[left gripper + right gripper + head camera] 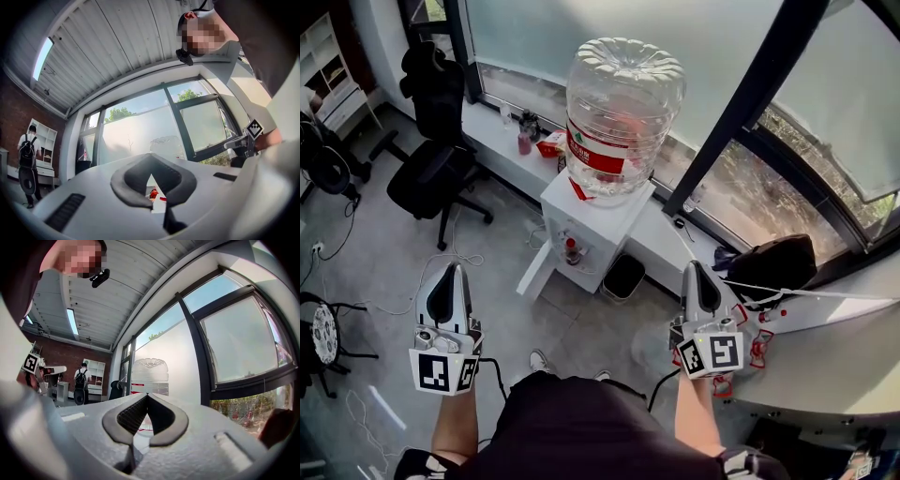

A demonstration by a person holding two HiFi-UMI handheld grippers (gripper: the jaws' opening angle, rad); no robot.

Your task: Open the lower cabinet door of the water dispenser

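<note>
**Inspector:** Since the lower cabinet door (536, 270) matters, where is it?

**Assistant:** Swung out from the water dispenser (591, 225), apparently open. Left hand-held gripper (448, 272) and right hand-held gripper (697, 268) hang well short of it, closed, empty: likely nothing left to pull.

White bottle-topped water dispenser (602, 214), lower cabinet door (536, 270) open

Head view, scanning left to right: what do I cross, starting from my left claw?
left claw → water dispenser → right claw → black bag by the window. The office chair and the small bin are left out because they overlap these.
</note>
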